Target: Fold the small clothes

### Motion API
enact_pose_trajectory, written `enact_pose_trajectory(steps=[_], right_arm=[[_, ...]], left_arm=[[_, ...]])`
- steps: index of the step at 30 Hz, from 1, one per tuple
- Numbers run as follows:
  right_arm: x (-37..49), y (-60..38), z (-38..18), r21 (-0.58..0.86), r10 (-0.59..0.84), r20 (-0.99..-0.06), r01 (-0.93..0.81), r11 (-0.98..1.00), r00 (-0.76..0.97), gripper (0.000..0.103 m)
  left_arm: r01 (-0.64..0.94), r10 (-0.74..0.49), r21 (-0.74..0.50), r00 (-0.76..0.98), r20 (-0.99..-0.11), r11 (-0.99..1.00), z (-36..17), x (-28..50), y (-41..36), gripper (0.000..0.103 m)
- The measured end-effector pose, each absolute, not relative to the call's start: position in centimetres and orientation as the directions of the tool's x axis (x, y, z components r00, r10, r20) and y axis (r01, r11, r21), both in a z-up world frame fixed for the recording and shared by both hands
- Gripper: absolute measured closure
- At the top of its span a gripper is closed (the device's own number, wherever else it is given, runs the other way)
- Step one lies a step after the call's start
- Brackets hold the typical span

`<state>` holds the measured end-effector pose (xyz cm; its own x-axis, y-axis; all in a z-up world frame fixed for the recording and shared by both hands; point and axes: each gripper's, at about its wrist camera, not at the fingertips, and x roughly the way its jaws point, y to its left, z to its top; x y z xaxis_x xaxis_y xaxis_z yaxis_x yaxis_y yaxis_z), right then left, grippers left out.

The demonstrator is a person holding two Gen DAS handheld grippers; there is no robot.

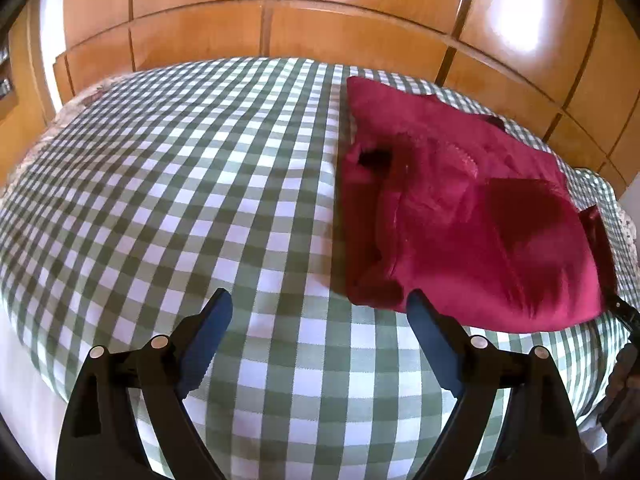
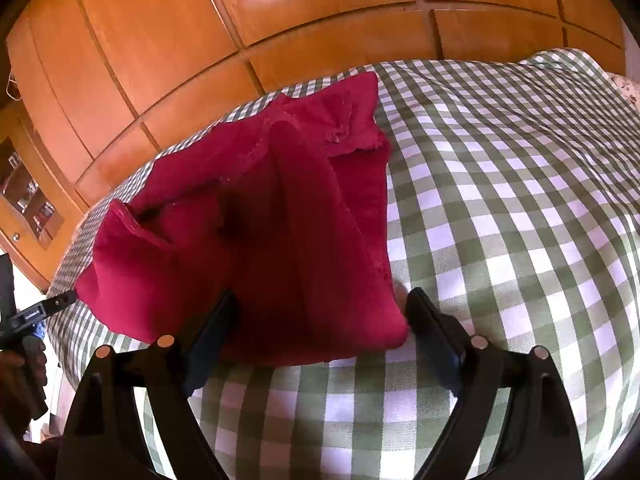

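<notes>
Crimson garment (image 2: 256, 220) lies partly folded on a checked bed (image 1: 180, 200); both tools, left (image 1: 320, 320) and right (image 2: 320, 320), gape empty. Best pinch near-edge corners together, evenly.

We look from the left wrist down and forward along its fingers, close over the checked bedspread (image 1: 200, 184), the red garment (image 1: 460, 216) lying right of centre. From the right wrist we look nearer the garment (image 2: 280, 220), at its near edge. Both views share garment, bedspread and wooden wardrobe (image 2: 160, 40) beyond.
</notes>
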<state>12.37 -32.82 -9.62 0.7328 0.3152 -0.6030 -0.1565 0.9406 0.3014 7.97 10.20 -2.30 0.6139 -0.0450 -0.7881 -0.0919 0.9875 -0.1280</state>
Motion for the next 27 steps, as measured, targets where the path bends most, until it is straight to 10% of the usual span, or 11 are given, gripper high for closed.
enact_pose_trajectory(steps=[15,20,27], right_arm=[[13.2,-32.9,-8.6,0.31,0.3,-0.619,-0.125,0.943,0.726,0.036],[13.2,-32.7,-8.2,0.261,0.24,-0.659,-0.082,0.962,0.712,0.086],[9.7,-32.9,-5.7,0.262,0.259,-0.632,-0.113,0.959,0.73,0.091]], left_arm=[[0.047,-0.219,-0.253,0.667,-0.713,0.966,-2.6,8.2,10.2,0.015],[0.113,-0.264,-0.247,0.607,-0.749,0.962,-3.6,9.4,8.1,0.076],[0.147,-0.296,-0.262,0.606,-0.738,0.954,-2.8,7.6,7.8,0.087]])
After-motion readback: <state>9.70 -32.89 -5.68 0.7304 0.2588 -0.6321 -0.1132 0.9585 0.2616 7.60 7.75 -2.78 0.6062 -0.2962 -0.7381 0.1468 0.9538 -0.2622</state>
